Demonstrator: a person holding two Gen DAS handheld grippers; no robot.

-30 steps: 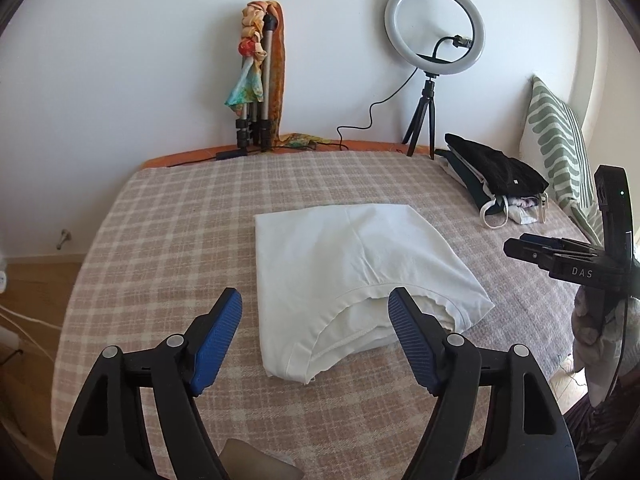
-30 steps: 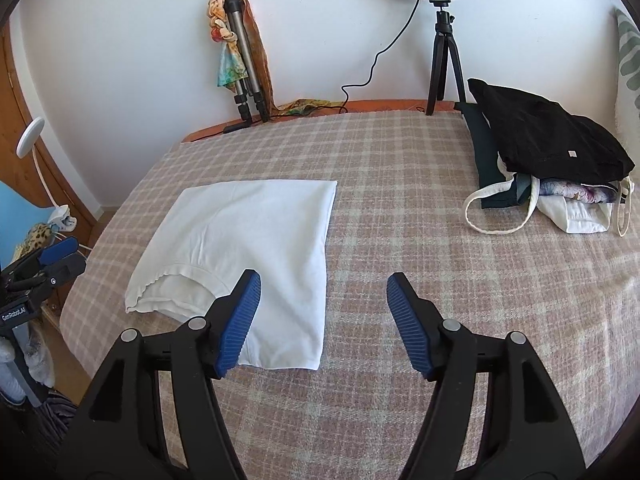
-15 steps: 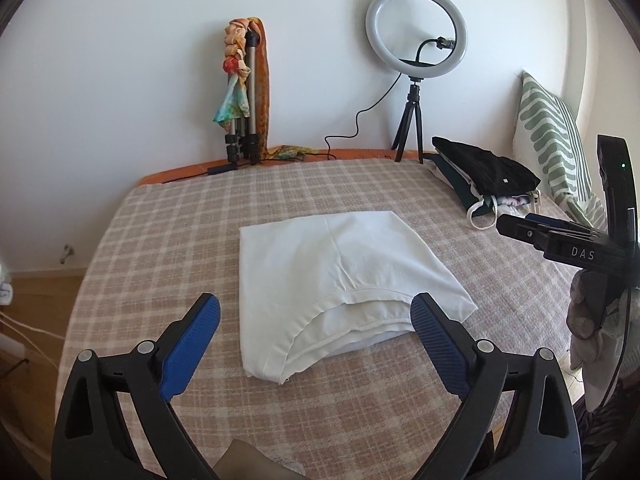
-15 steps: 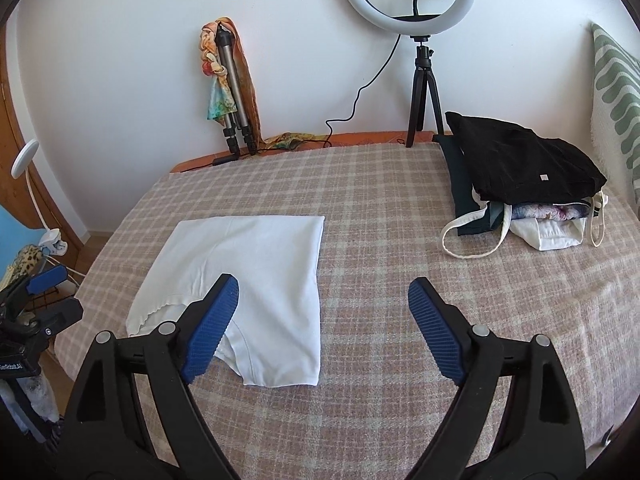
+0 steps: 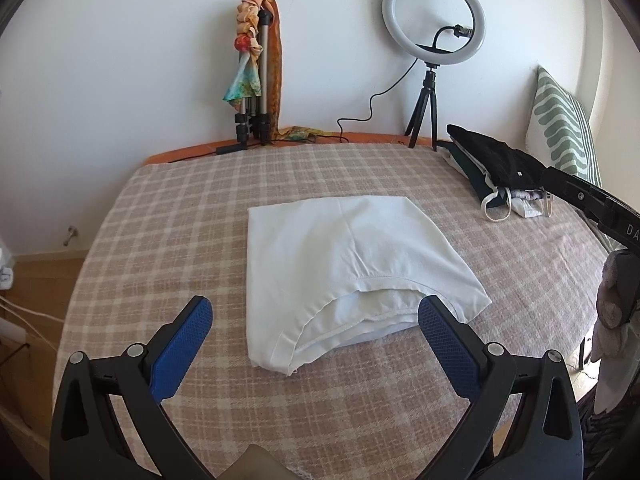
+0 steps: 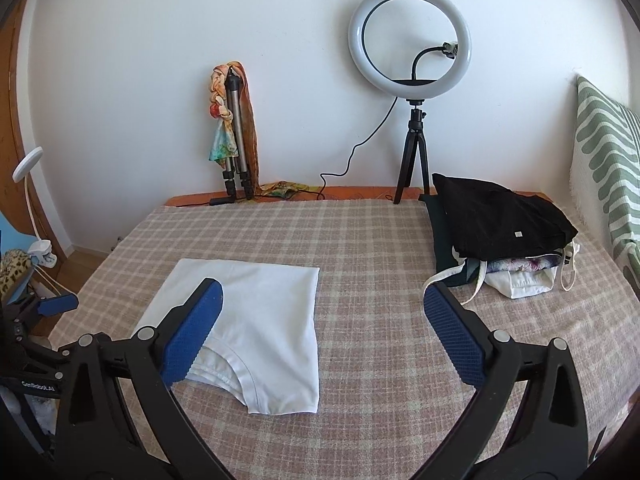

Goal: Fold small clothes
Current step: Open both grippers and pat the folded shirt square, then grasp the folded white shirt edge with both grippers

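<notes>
A folded white T-shirt (image 5: 344, 256) (image 6: 260, 312) lies flat on the plaid bedspread (image 5: 180, 220) (image 6: 380, 248), neckline edge toward me. My left gripper (image 5: 316, 308) hovers over the shirt's near edge, jaws wide and still opening; its pads touch no cloth. My right gripper (image 6: 324, 288) hangs above the shirt's right side, jaws also opening with nothing between them. One of its fingers (image 5: 576, 194) shows at the right edge of the left wrist view.
A pile of clothes topped by a black garment (image 5: 500, 156) (image 6: 500, 216) sits on a white tote bag (image 6: 520, 280) at the far right. Ring light (image 5: 434, 16) (image 6: 410, 34), scarf-draped tripod (image 5: 256, 72) and a striped pillow (image 6: 608, 152) line the walls.
Both grippers' jaws have spread wider. The right gripper has risen and tipped up, so the shirt sits lower and farther in its view. The shirt has not moved.
</notes>
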